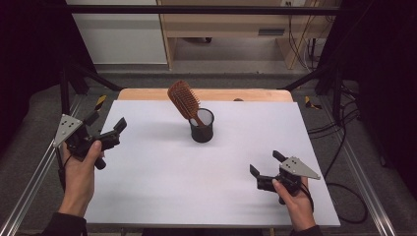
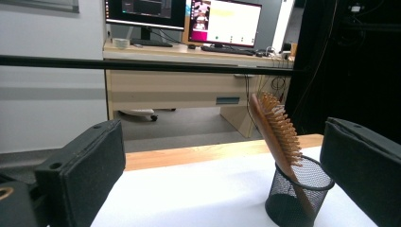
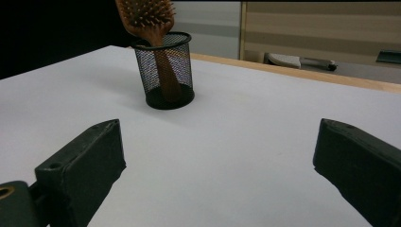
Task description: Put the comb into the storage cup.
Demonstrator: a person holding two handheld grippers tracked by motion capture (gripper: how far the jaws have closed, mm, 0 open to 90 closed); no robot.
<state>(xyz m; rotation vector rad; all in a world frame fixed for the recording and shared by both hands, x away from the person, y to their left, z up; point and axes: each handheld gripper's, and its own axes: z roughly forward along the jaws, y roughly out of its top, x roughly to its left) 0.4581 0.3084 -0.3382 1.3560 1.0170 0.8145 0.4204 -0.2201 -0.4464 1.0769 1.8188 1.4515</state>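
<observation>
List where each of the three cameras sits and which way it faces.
High view: above the person's side, looking forward and down on the white table; shows both hands, left gripper, right gripper.
Left gripper view: rides that gripper, facing the far desk with monitors between open jaws.
Right gripper view: low over the table, between open jaws.
All share the hairbrush in the mesh cup.

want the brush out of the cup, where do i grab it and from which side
Probably the hairbrush by its wide head, which sticks up clear of the mesh cup and leans left. Come from above, jaws across the flat head; its handle sits inside the cup.
</observation>
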